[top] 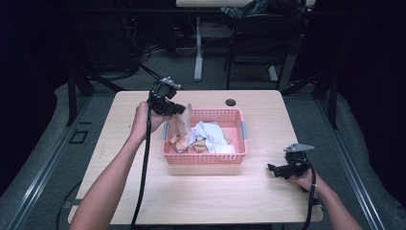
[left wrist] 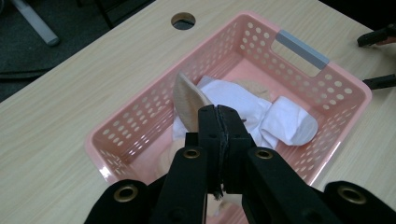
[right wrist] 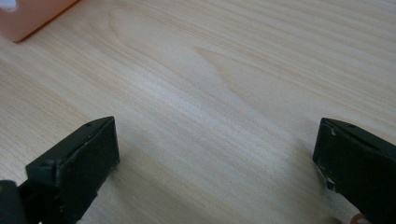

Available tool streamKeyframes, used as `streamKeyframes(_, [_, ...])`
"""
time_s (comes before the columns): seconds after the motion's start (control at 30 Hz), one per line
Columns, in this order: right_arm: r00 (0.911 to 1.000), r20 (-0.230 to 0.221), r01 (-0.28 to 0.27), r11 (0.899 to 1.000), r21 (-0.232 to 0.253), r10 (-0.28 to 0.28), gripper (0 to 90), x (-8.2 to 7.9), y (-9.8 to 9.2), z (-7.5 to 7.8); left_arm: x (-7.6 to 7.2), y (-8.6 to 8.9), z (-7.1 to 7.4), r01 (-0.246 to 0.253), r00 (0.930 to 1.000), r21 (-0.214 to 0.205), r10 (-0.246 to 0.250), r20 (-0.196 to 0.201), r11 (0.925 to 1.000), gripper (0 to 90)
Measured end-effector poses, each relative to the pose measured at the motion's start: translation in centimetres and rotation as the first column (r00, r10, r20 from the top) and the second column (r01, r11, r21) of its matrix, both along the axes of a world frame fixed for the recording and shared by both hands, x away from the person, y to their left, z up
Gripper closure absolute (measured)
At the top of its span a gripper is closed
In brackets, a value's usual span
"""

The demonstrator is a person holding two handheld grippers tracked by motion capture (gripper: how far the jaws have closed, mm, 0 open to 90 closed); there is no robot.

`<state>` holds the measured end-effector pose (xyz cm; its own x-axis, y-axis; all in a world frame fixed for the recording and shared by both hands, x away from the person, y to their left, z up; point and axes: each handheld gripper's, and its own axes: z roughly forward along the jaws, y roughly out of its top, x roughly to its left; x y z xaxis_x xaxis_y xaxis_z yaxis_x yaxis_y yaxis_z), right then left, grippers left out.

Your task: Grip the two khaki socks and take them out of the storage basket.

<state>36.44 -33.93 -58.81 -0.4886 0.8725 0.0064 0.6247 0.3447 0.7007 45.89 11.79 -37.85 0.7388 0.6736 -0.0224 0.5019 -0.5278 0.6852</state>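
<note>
Left gripper [top: 179, 109], jaws clamped on a beige sock [top: 182, 125], hangs it over the basket [top: 206, 158] mid-frame; right gripper [top: 275, 170] gapes empty lower right

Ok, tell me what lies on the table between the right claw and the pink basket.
Nothing: in the high view, bare wooden table separates the right claw, resting open, from the pink basket. The right gripper view shows plain tabletop there too.

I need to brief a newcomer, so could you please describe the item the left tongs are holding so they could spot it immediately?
Find the pink basket in the middle of the table. Above its left end, the left tongs are shut on a beige sock hanging into the basket. Unlike the white socks lying inside, it is tan and lifted.
</note>
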Motion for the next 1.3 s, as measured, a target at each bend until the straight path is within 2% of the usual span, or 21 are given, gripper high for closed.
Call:
streamKeyframes(0.13, [1.0000,0.000,0.000,1.000,0.000,0.000,0.0,0.0,0.0,0.0,-0.1,0.7,0.7,-0.011,0.9999,-0.011,0.011,0.010,0.9999,88.8])
streamKeyframes(0.33, [1.0000,0.001,0.001,1.000,0.001,-0.001,0.0,0.0,0.0,0.0,-0.5,2.8,2.0,-0.043,0.9985,-0.020,0.044,0.033,0.9989,88.9])
streamKeyframes(0.6, [1.0000,0.001,0.003,1.000,0.003,-0.003,0.0,-0.1,0.0,0.0,-0.9,4.9,2.8,-0.071,0.9967,-0.023,0.071,0.039,0.9973,88.8])
streamKeyframes(0.9, [1.0000,0.001,0.005,1.000,-0.001,-0.005,0.0,-0.1,0.0,0.0,-1.6,8.3,3.7,-0.133,0.9893,-0.035,0.135,0.055,0.9905,88.9])
streamKeyframes(1.07, [1.0000,0.001,0.005,1.000,-0.001,-0.005,0.0,-0.1,0.0,0.0,-2.0,10.7,3.7,-0.175,0.9831,-0.030,0.176,0.049,0.9841,88.8])
streamKeyframes(1.3, [1.0000,0.001,0.006,1.000,-0.001,-0.006,0.0,-0.1,0.0,0.0,-2.4,12.8,3.2,-0.216,0.9756,-0.031,0.217,0.035,0.9759,88.8])
